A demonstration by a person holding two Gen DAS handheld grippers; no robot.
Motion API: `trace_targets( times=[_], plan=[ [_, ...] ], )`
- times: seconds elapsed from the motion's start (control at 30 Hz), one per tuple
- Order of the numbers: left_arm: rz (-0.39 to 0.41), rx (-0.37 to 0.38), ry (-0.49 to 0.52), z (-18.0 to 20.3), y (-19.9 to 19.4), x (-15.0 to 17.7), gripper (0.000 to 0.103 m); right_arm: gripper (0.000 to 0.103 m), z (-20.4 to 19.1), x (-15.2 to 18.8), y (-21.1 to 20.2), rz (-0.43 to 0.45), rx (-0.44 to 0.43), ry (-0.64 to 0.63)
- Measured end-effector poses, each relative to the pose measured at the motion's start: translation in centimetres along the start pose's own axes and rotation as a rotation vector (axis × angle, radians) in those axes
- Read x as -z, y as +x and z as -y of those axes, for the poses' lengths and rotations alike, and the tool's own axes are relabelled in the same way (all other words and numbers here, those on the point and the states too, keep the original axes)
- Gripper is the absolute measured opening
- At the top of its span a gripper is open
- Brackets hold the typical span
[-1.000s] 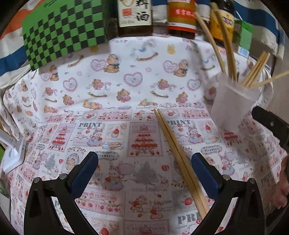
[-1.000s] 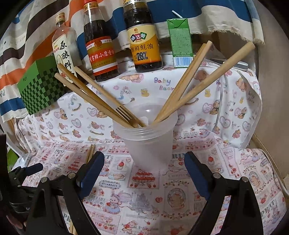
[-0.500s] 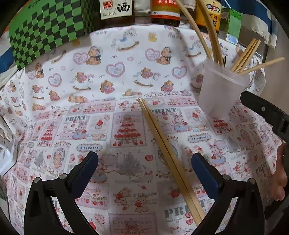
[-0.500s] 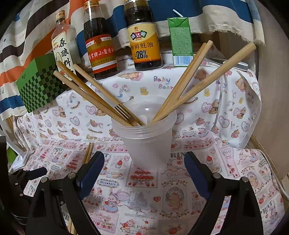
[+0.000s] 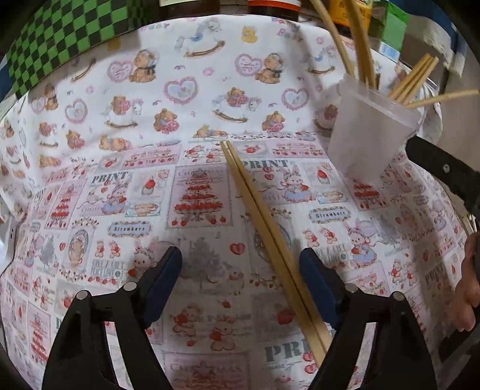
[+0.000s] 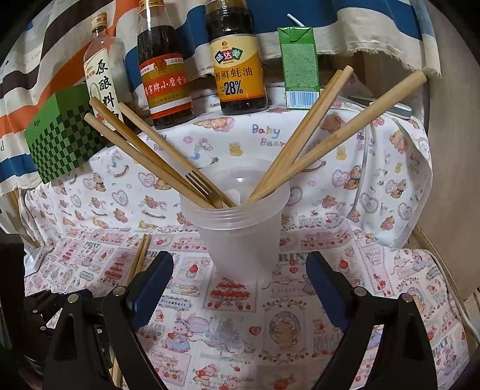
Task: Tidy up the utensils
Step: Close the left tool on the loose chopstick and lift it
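Printed tablecloth [image 5: 198,99] with bears, hearts and strawberry panels covers the whole work surface. Back edge: striped fabric [image 6: 345,18], a green checkered box [image 6: 60,135], three sauce bottles [image 6: 237,66] and a green drink carton [image 6: 300,69] in a row.

Translucent plastic cup [image 6: 240,237] stands upright on the cloth, right of centre in the left wrist view. It holds several wooden utensils: handles fanned to both sides, and a wooden fork [image 6: 198,183] with tines showing at the rim.

Pair of wooden chopsticks [image 5: 264,231] lies flat on the cloth, side by side and touching, running diagonally from mid-table toward the left gripper [image 5: 240,270]. Near ends pass between its blue-padded fingers, close beside the right-hand pad. Jaws have just been narrowing; a gap remains on both sides, pads not pressing the chopsticks, so released.

Right gripper [image 6: 240,276] sits just in front of the cup, jaws spread wide, nothing between the pads; cup base lies just beyond the tips.

Part of a person's hand [image 5: 468,288] shows at the right edge of the left wrist view.
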State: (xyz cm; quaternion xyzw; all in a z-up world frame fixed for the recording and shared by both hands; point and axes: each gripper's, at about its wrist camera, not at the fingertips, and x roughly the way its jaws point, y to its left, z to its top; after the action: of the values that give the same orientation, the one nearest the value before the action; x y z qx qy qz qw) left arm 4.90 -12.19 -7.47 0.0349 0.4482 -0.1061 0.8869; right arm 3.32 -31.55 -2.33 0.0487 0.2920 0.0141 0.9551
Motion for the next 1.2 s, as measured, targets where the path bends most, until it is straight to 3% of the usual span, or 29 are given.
trace_targets(
  times=[0.3, 0.37, 0.57, 0.77, 1.07, 1.2],
  plan=[
    [-0.01, -0.004, 0.021, 0.8, -0.3, -0.4, 0.034, 0.091, -0.1, 0.2, 0.1, -0.01, 0.006, -0.002],
    [-0.017, 0.006, 0.008, 0.5, -0.4, -0.5, 0.021, 0.091, -0.1, 0.1, 0.2, -0.013, 0.005, -0.004],
    [-0.043, 0.069, -0.067, -1.1, -1.4, -1.0, 0.018, 0.091, -0.1, 0.1, 0.2, -0.014, 0.006, -0.005],
    [-0.04, 0.048, -0.096, -1.9, -2.1, -1.3, 0.017, 0.091, -0.1, 0.1, 0.2, -0.014, 0.005, -0.003],
    [-0.039, -0.012, -0.039, -0.8, -1.9, -1.8, 0.016, 0.091, -0.1, 0.1, 0.2, -0.014, 0.006, -0.004],
    [-0.063, 0.012, -0.059, -1.2, -1.9, -2.0, 0.015, 0.091, 0.0, 0.1, 0.1, -0.015, 0.008, -0.003]
  ],
)
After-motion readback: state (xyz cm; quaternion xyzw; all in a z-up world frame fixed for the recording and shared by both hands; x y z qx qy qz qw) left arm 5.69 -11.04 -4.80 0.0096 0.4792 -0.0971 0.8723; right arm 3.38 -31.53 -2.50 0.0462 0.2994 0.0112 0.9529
